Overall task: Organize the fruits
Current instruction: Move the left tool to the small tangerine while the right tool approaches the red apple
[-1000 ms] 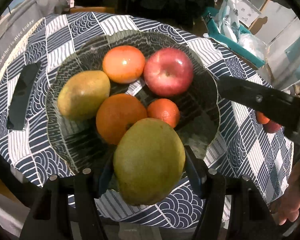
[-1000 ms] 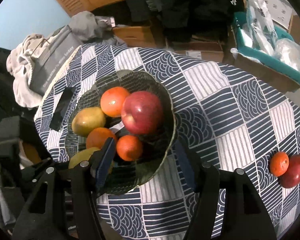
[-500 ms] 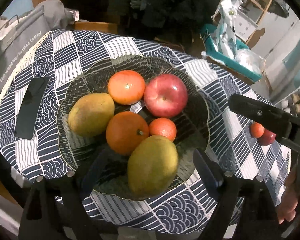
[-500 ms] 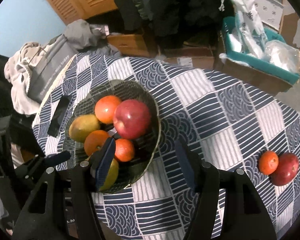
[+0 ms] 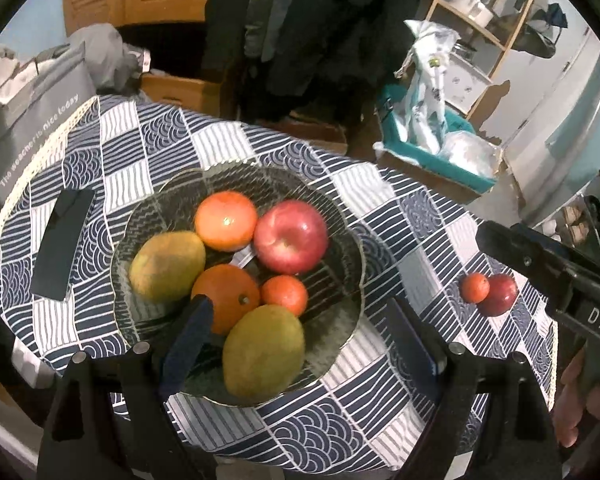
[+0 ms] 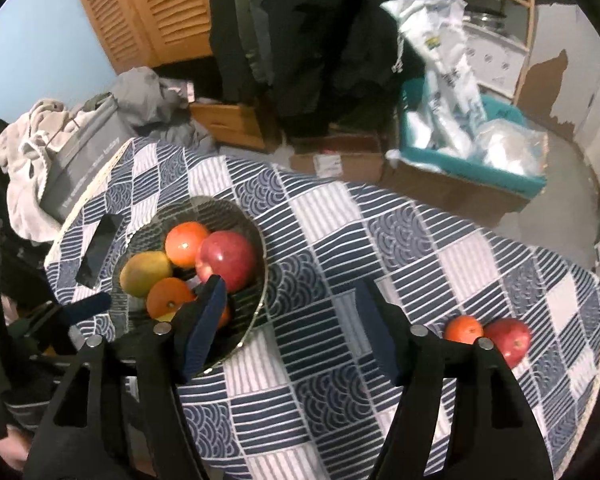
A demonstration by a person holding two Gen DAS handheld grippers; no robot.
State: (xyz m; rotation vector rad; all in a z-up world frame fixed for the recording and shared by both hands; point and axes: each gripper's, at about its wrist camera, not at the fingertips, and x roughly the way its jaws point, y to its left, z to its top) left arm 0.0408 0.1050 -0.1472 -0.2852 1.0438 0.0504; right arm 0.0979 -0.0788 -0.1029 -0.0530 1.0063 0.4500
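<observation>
Navy-and-white patchwork tablecloth (image 5: 380,208) of waves and stripes; dark ribbed glass bowl (image 5: 340,216) holding yellow-green mangoes (image 5: 262,350), oranges (image 5: 226,220), red apple (image 5: 291,236).

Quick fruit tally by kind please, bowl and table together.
Mangoes: 2
Oranges, large: 2
Oranges, small: 2
Red apples: 2
Total: 8, six in the bowl, two on the tablecloth.

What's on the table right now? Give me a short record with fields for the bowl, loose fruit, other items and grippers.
bowl: two mangoes, two oranges, apple, tangerine
loose fruit: small orange touching red apple on the cloth
other items: phone left of bowl
left gripper: open, empty
right gripper: open, empty
</observation>
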